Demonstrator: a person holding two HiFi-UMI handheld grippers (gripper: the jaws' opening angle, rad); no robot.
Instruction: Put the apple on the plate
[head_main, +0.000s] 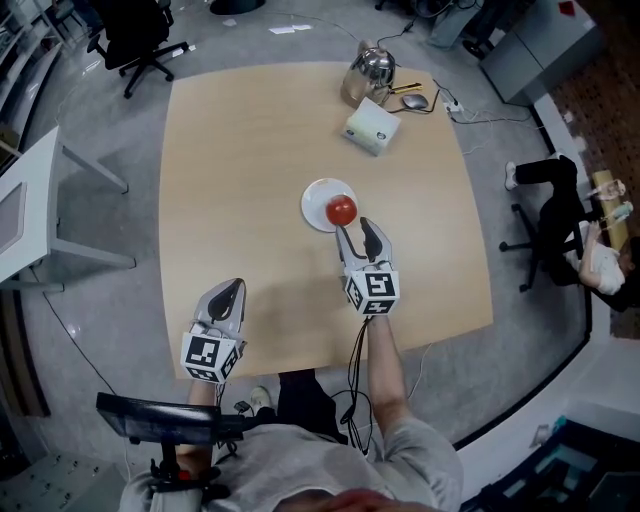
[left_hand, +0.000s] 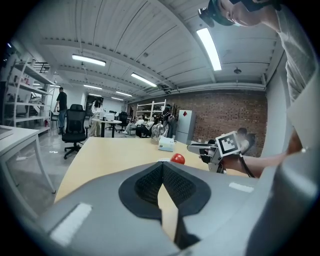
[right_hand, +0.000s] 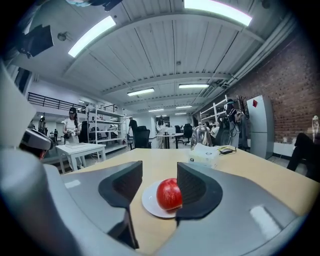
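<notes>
Apple (head_main: 342, 210) on plate (head_main: 314, 198), apparently clear of parted right fingers (right_hand: 200, 187), left fingers (left_hand: 147, 185) closed

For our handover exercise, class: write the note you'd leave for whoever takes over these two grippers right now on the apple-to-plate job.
Left gripper: shut, empty, over the table's near side.
Right gripper: open, empty, tips just short of the apple.
Apple sits on the white plate, mid-table.
Done: apple placed and released.
To do: probably only draw the right gripper clear.
</notes>
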